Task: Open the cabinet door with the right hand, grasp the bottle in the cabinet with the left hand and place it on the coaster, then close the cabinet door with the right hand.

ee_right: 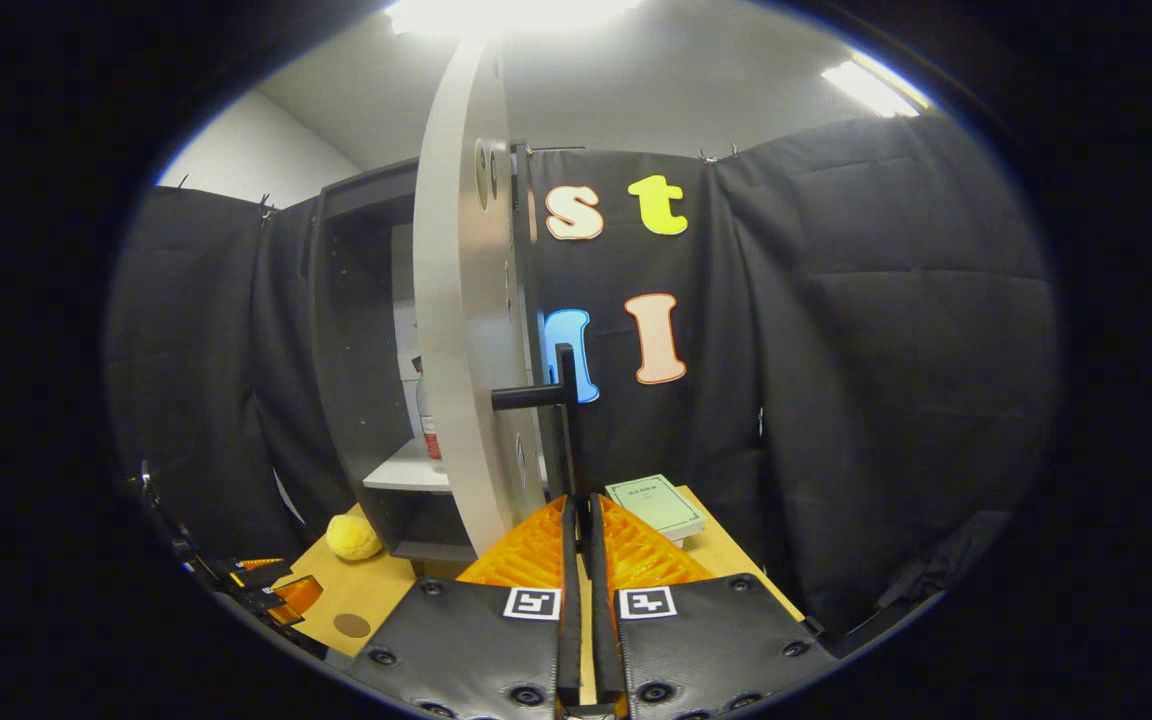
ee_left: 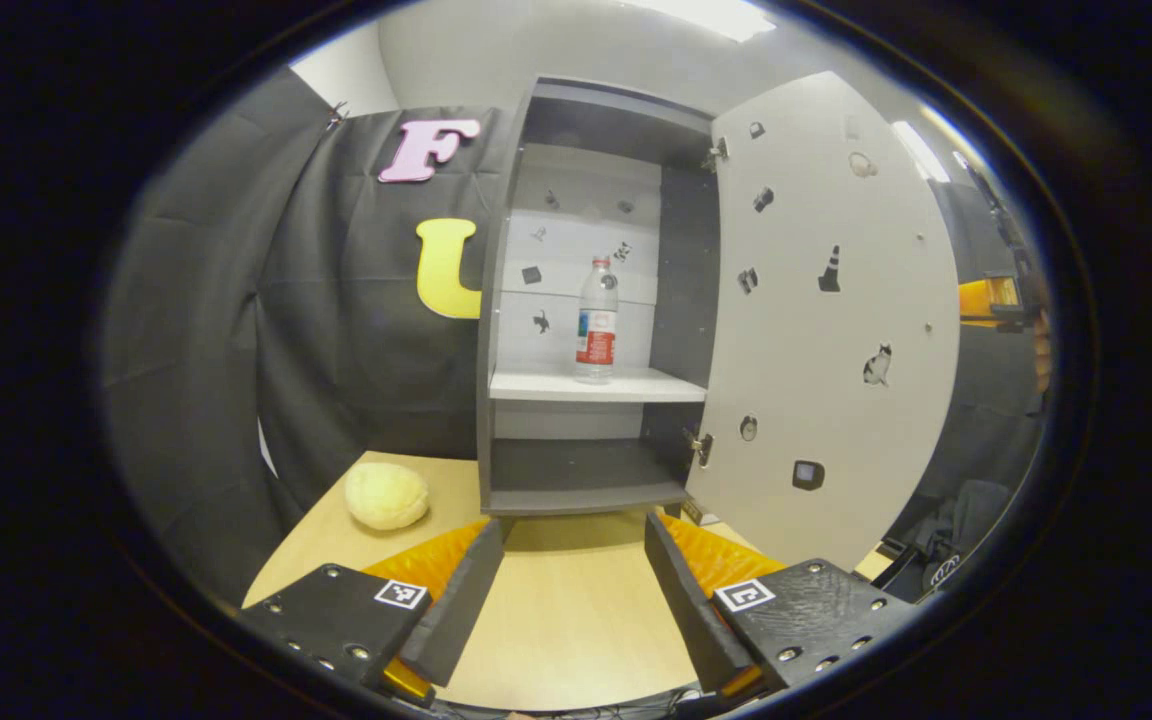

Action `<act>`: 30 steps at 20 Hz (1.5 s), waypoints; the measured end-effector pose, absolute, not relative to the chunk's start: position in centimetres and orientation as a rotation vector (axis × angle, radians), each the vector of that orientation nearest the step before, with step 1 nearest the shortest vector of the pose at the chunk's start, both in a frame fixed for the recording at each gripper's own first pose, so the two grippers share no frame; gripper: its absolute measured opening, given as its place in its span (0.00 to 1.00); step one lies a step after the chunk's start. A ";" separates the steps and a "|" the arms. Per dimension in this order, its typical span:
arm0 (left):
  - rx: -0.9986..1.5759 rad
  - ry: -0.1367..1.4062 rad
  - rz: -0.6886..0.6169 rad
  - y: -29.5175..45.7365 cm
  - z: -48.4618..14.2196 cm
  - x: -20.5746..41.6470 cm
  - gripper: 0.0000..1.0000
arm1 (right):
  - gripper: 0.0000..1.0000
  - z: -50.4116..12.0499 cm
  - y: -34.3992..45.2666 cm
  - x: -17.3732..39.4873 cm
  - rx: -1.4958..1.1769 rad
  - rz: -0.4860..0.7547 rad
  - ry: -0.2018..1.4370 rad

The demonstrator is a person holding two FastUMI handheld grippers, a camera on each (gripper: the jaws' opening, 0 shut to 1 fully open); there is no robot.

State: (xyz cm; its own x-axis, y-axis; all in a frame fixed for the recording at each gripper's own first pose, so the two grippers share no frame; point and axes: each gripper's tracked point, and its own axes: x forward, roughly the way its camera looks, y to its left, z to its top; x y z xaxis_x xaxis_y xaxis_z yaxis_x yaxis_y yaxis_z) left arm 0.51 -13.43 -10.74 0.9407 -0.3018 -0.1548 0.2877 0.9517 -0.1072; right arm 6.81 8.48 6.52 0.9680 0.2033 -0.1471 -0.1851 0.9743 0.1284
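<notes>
The left claw (ee_left: 574, 560) is hovering agape, well short of the clear plastic red-labelled bottle (ee_left: 596, 320) standing on the shelf; the right claw (ee_right: 581, 520) is clamping the door's black bar handle (ee_right: 564, 400).

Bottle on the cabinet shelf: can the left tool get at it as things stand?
Probably yes. The door is swung wide, the bottle stands upright and alone on the shelf, and the left tool is open, facing it with nothing between.
</notes>
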 end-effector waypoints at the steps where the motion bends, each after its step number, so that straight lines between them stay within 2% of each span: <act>1: -0.081 0.173 -0.302 -13.4 -10.8 0.6 0.86 | 0.08 6.7 8.8 6.7 0.132 0.216 0.158; 5: -0.100 0.189 -0.309 -13.6 -11.2 1.1 0.86 | 0.09 6.3 8.2 6.0 0.140 0.218 0.177; 6: -0.100 0.192 -0.318 -13.7 -11.3 1.4 0.86 | 0.00 6.5 7.9 5.2 0.149 0.214 0.175; 7: -0.094 0.193 -0.323 -13.8 -11.4 1.7 0.86 | 0.00 6.8 7.4 4.6 0.158 0.209 0.170; 8: -0.086 0.194 -0.331 -14.0 -11.6 2.1 0.86 | 0.07 7.1 7.0 4.3 0.164 0.213 0.167; 14: -0.058 0.160 -0.375 -14.5 -10.1 4.8 0.89 | 0.07 8.1 2.7 3.2 0.151 0.082 0.139; 15: -0.047 0.169 -0.359 -14.2 -9.9 5.5 0.89 | 0.00 8.3 2.2 3.5 0.142 0.067 0.135; 16: -0.045 0.171 -0.345 -14.0 -9.7 6.4 0.85 | 0.07 8.6 1.9 3.8 0.131 0.053 0.126; 18: -0.068 0.132 -0.345 -14.3 -7.8 7.9 0.89 | 0.07 9.2 1.2 5.0 0.105 0.034 0.103; 19: -0.074 0.110 -0.333 -14.1 -6.8 8.8 0.86 | 0.07 9.3 0.9 5.8 0.100 0.029 0.102; 20: -0.076 0.091 -0.322 -13.9 -5.8 9.8 0.86 | 0.12 9.1 1.0 7.0 0.106 0.033 0.109; 21: -0.078 0.080 -0.313 -13.8 -4.8 10.8 0.85 | 0.10 8.9 0.5 8.0 0.111 0.020 0.120; 22: -0.083 0.070 -0.304 -13.8 -3.8 11.9 0.85 | 0.20 8.8 0.2 9.1 0.120 0.015 0.126; 24: -0.101 0.059 -0.294 -13.8 -2.0 14.3 0.89 | 0.35 8.7 -1.4 11.5 0.145 -0.026 0.126; 27: -0.074 0.071 -0.274 -13.8 -0.7 18.3 0.86 | 0.30 8.3 -2.9 14.4 0.190 -0.057 0.126; 28: -0.057 0.066 -0.256 -13.8 -0.3 19.6 0.88 | 0.36 7.8 -3.1 15.5 0.194 -0.062 0.131; 29: -0.044 0.057 -0.244 -13.8 0.4 20.6 0.85 | 0.30 7.3 -3.4 16.3 0.193 -0.067 0.142; 30: -0.035 0.044 -0.233 -13.9 0.9 21.5 0.86 | 0.36 6.7 -3.6 17.2 0.188 -0.069 0.153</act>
